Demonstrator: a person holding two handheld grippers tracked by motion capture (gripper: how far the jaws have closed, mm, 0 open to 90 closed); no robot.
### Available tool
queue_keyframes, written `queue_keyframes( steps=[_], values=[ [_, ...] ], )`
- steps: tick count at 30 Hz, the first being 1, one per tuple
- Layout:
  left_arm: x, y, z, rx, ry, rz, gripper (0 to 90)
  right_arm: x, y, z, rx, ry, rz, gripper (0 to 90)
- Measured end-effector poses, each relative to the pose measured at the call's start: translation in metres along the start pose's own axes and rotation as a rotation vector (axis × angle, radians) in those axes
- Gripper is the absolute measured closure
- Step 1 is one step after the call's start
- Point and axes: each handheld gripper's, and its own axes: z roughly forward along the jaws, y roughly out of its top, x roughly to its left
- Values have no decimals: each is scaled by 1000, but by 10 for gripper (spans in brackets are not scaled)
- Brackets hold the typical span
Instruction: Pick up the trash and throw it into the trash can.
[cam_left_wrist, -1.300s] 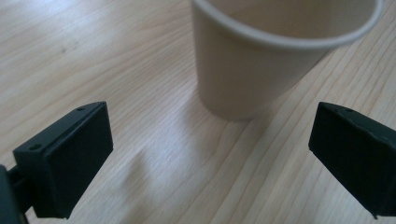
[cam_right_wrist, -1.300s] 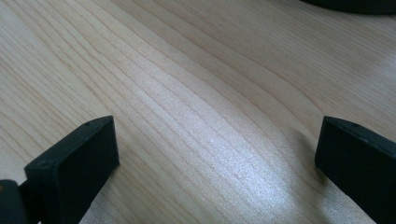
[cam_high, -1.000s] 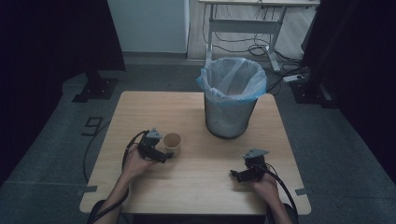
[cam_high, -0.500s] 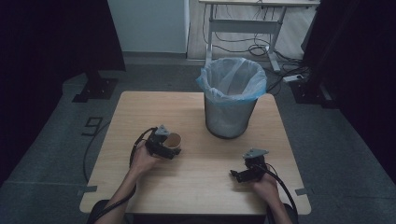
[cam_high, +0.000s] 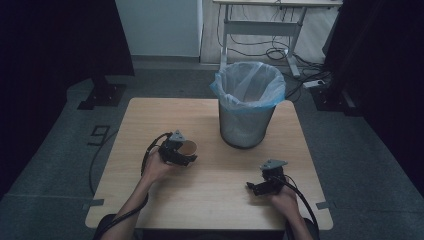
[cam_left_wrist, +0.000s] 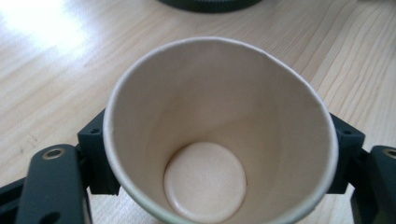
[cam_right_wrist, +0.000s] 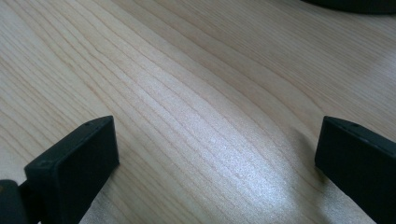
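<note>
Dim grey floor surrounds a pale wooden tabletop (cam_high: 210, 200), with a white desk frame and loose cables at the back of the room. Near the tabletop's far edge, right of centre, stands a mesh waste bin (cam_high: 247, 107) lined with a pale blue bag.

Left of the bin, over the middle of the tabletop, the left gripper (cam_high: 179, 152) holds a paper cup (cam_high: 188, 147). Its fingers have just been closing, and the left gripper view shows them pressed against the cup's two sides, one at each flank of the wall. The cup (cam_left_wrist: 219, 135) is tilted with its open mouth toward that camera, so the pale round bottom inside is plain to see; it looks empty. From the high view I cannot tell whether the cup's base touches the wood.

At the near right, the right gripper (cam_high: 260, 186) lies low over the tabletop, well apart from cup and bin. In the right gripper view its fingers (cam_right_wrist: 74, 163) stand wide apart with bare wood grain between them.
</note>
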Motion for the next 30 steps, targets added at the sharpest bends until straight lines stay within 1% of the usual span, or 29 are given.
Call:
queue_keyframes(
  steps=[1,3,4,6,9,15,16,17,19,20,22,23,24,30],
  values=[
    [0,0,0,0,0,0,215,0,0,0,0,0,0,0],
    [0,8,-3,4,0,8,216,0,0,0,0,0,0,0],
    [0,8,-3,4,0,8,217,0,0,0,0,0,0,0],
    [-1,15,-6,4,-2,11,218,0,0,0,0,0,0,0],
    [-1,23,-9,-2,-13,9,218,0,0,0,0,1,-3,0],
    [1,38,-15,-12,-21,5,218,0,0,0,0,2,-5,0],
    [1,38,-15,-12,-21,5,218,0,0,0,0,2,-5,0],
    [1,43,-18,-16,-24,4,218,1,0,0,1,3,-4,0],
    [2,48,-21,-19,-27,2,218,1,0,0,0,2,-5,0],
    [2,48,-21,-19,-27,2,218,1,0,0,0,2,-5,0],
    [3,55,-25,-26,-29,1,218,0,0,0,1,2,-6,0],
    [3,55,-25,-26,-29,1,218,0,0,0,0,2,-6,0],
    [4,61,-28,-27,-33,3,218,0,0,0,1,2,-6,0],
    [3,78,-37,-21,-38,20,220,1,0,0,1,3,-6,0]
  ],
)
